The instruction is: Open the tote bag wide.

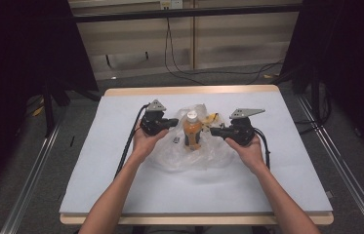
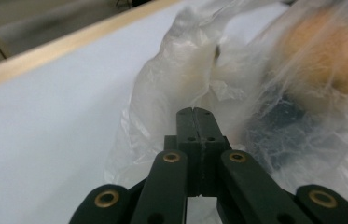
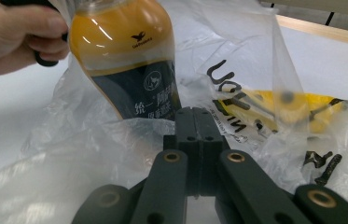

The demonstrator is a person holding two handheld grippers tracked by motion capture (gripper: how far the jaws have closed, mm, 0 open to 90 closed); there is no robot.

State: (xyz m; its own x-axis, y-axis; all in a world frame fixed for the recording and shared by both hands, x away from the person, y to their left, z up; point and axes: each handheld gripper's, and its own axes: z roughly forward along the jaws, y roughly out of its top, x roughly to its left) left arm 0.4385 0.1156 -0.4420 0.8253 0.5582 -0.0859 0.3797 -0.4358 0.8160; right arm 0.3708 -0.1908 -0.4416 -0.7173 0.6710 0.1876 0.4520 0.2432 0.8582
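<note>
On the desk (image 1: 121, 161) we see an orange drink bottle (image 1: 192, 132) standing upright inside a clear plastic bag (image 1: 209, 156), between our tools. The left tool (image 1: 173, 122) and right tool (image 1: 213, 130) are both fully closed, holding nothing.

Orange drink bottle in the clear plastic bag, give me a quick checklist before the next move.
1. Orange drink bottle upright with white cap on: ok.
2. Clear plastic bag around the bottle's base: ok.
3. Left gripper jaws shut, nothing between them: ok.
4. Right gripper jaws shut, nothing between them: ok.
5. Either gripper holding bag film: not ok.
6. Bag mouth open wide enough: cannot tell.
</note>
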